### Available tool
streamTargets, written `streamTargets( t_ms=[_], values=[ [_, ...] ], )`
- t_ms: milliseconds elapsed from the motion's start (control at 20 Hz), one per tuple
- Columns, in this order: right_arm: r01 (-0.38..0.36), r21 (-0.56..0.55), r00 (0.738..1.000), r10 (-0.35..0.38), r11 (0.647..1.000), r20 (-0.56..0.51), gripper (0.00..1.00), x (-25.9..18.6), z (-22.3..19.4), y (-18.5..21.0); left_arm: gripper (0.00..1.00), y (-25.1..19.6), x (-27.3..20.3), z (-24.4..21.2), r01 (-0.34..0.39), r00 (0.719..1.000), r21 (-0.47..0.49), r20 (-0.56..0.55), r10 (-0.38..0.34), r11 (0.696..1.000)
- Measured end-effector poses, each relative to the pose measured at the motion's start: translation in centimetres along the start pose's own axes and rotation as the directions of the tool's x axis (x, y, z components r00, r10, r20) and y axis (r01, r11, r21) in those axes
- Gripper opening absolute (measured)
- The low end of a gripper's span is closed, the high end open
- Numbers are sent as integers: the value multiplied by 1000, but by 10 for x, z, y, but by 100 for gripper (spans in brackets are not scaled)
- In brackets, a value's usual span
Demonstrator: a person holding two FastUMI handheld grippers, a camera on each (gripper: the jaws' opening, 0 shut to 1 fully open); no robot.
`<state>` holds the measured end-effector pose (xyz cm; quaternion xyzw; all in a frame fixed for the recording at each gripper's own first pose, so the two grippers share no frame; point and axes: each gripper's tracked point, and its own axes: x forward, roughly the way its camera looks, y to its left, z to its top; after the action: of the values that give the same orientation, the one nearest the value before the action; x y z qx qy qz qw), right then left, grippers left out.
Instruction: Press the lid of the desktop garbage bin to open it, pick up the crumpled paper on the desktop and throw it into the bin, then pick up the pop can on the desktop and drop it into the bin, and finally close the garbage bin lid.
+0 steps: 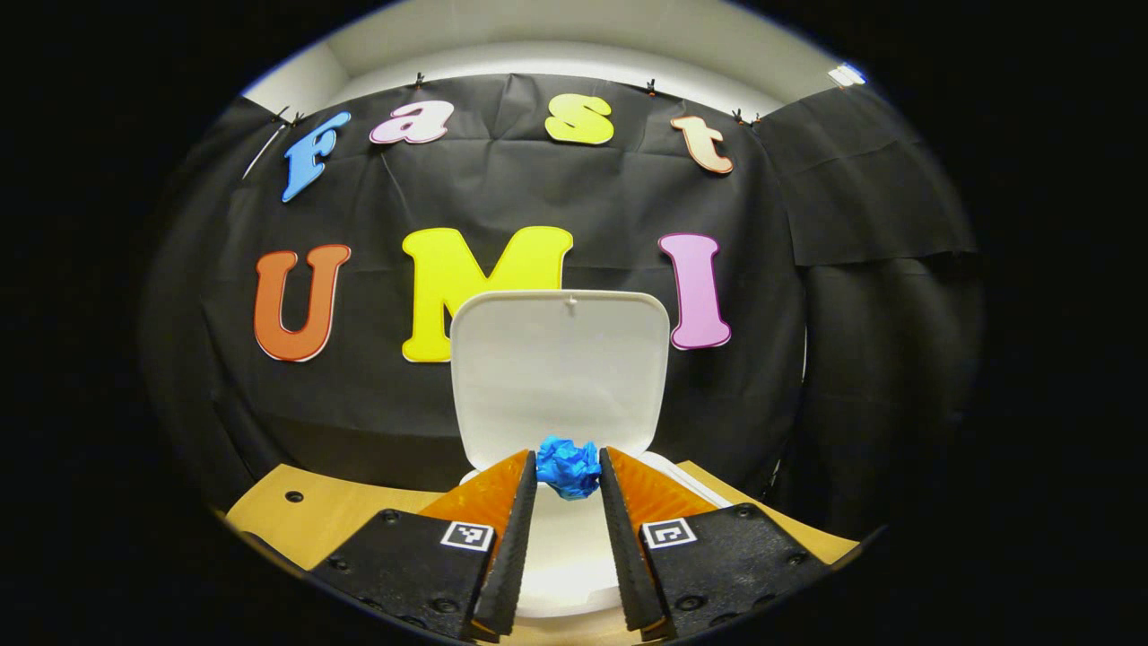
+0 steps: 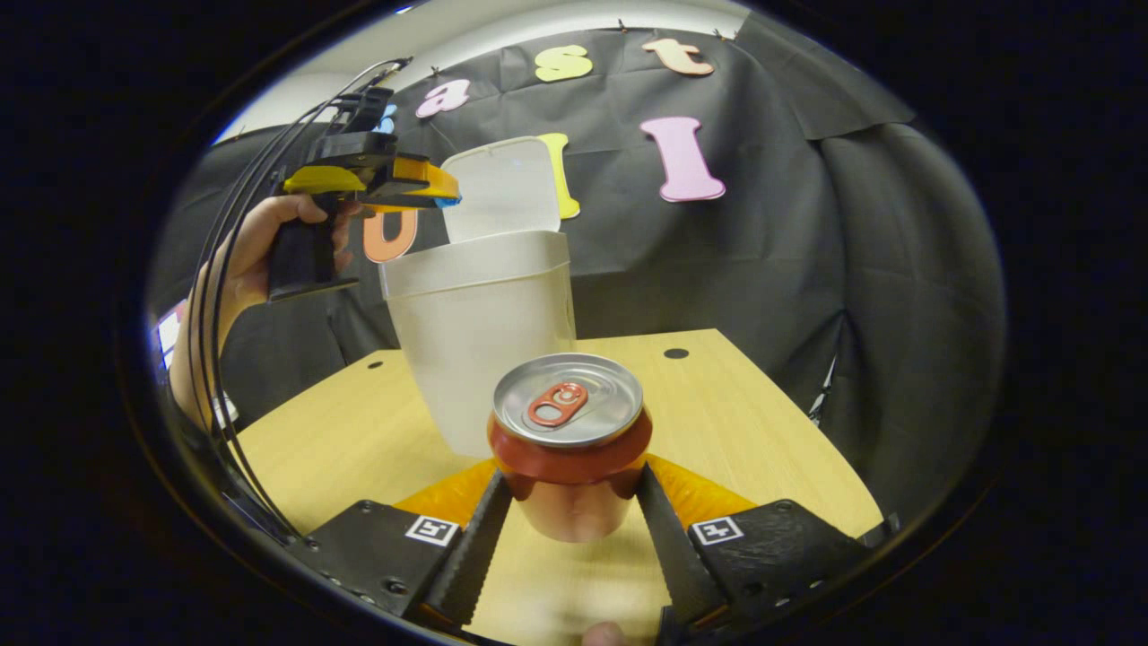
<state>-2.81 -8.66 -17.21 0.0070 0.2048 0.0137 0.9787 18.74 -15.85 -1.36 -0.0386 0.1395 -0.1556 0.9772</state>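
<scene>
Two tools loaded: left tool (image 1: 569,468) clamps crumpled blue paper (image 1: 568,467) over open white bin (image 2: 480,336), lid (image 1: 560,372) upright; right tool (image 2: 574,492) clamps cylindrical metal can (image 2: 570,440) above wood-grain worktop (image 2: 735,422).

The bin (image 2: 480,341) is standing with its mouth unobstructed, the lid (image 1: 560,372) standing upright at the far rim and blocking any approach from behind. The left gripper (image 1: 569,467) is occupying the space above the mouth. The pop can (image 2: 571,444) is filling the gap between the right gripper (image 2: 572,489) fingers, near the bin's front wall. The desktop (image 2: 744,422) beside the bin is lying bare.
</scene>
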Motion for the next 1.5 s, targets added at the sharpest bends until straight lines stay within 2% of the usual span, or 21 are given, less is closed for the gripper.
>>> streamTargets(
  t_ms=[50, 150, 200, 350, 600, 900, 1200, 1350, 1500],
  values=[
    [0, -1, 1000, 0, 1000, 2, 79, -1, 0, 1, 55, -1, -3, -3, 9, 1000, -16, -4, -9, 1000],
    [-3, -5, 1000, 3, 1000, 3, 79, -1, 0, 2, 93, 0, -6, -4, 7, 1000, -23, -5, -7, 1000],
    [-2, -6, 1000, 3, 1000, 3, 79, 0, 2, 1, 97, 2, -8, -2, 1, 1000, -17, -5, -1, 1000],
    [-3, -12, 1000, 3, 1000, 22, 79, -2, 14, 2, 98, 6, -10, -1, -15, 1000, -1, 0, 15, 1000],
    [-25, -21, 999, 26, 999, 25, 79, 1, 34, 7, 98, 14, -25, -2, -44, 999, -29, 13, 45, 999],
    [-96, -33, 993, 98, 995, 68, 79, -4, 91, 28, 98, 34, -54, -6, -74, 996, -39, 41, 76, 996],
    [-172, -63, 975, 179, 983, 132, 79, -4, 163, 66, 98, 58, -96, -35, -144, 987, -38, 61, 146, 989],
    [-186, -96, 966, 200, 978, 164, 79, 9, 199, 85, 98, 70, -119, -44, -173, 983, -22, 62, 174, 985],
    [-185, -119, 965, 203, 976, 166, 79, 34, 218, 101, 98, 74, -136, -50, -173, 983, -34, 63, 174, 984]
  ],
)
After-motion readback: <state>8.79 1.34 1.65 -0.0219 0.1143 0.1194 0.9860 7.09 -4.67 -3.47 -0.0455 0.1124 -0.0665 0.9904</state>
